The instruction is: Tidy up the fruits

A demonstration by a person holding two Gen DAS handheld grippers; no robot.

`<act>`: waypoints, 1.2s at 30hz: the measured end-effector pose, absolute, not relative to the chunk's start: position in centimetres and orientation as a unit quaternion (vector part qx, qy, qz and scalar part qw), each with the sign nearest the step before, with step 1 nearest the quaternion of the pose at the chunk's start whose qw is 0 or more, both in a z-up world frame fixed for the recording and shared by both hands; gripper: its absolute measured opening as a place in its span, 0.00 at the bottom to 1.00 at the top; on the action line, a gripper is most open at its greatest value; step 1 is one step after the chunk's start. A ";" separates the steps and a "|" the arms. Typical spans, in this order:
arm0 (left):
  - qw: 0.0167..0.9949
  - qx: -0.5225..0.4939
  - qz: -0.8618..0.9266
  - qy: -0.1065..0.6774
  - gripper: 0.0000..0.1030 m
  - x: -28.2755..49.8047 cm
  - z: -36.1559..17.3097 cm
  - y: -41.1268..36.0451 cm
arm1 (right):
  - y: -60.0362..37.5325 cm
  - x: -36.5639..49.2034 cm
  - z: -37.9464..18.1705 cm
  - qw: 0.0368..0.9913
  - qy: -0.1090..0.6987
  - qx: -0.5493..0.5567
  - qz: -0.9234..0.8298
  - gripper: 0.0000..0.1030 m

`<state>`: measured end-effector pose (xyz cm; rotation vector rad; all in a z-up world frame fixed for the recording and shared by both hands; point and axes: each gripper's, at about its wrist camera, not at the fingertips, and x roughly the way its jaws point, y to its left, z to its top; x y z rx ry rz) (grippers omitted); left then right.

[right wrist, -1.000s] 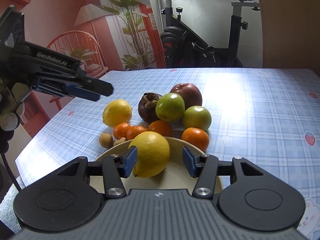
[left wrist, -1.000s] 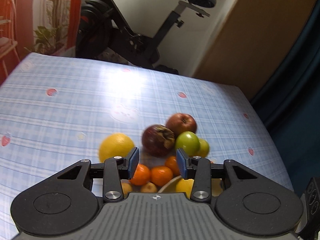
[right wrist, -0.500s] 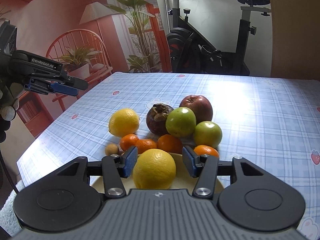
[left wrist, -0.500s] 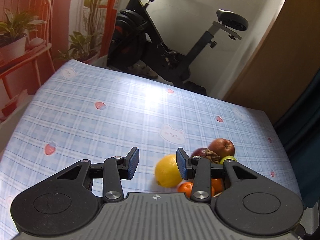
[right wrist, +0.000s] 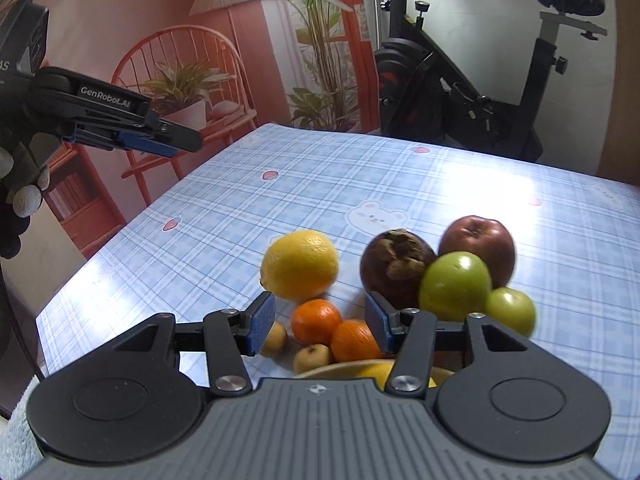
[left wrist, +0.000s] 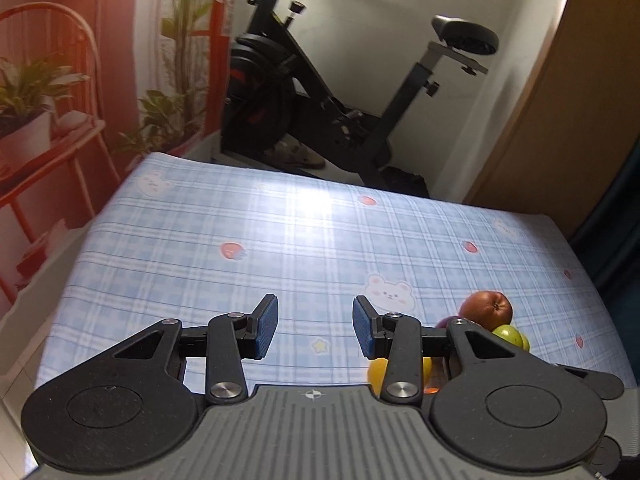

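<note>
The table [right wrist: 400, 184], under a blue checked cloth, carried the whole job: the fruit lay bunched near its close edge, well apart from the far half, probably so both tools could reach it. A pale plate [right wrist: 340, 368] sat nearest, mostly hidden by the right gripper [right wrist: 320, 322], with a lemon [right wrist: 380, 372] resting in it, which looked like the first piece sorted. Beyond the plate lay a loose lemon [right wrist: 299, 264], a red apple [right wrist: 478, 246], a dark brown fruit [right wrist: 394, 266] and two green apples [right wrist: 454, 285], touching one another. Two oranges [right wrist: 316, 320] and two small tan fruits [right wrist: 314, 356] lay just beside the plate rim. The right gripper hovered over these with jaws spread and empty, seemingly lined up for an orange. The left gripper [left wrist: 315, 326], likewise spread and empty, hung above bare cloth to the left of the pile, apparently held clear.
</note>
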<state>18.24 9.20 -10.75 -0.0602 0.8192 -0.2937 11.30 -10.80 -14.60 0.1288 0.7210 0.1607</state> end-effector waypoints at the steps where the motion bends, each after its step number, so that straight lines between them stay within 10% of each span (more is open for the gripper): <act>1: 0.903 -0.029 -0.150 0.401 0.42 18.6 -11.2 8.9 | -10.7 11.9 -14.8 0.929 0.356 0.064 0.079 0.52; 36: 0.817 -0.114 -0.260 0.502 0.42 22.1 -19.1 6.3 | -8.0 17.7 -19.0 0.906 0.410 0.016 0.103 0.61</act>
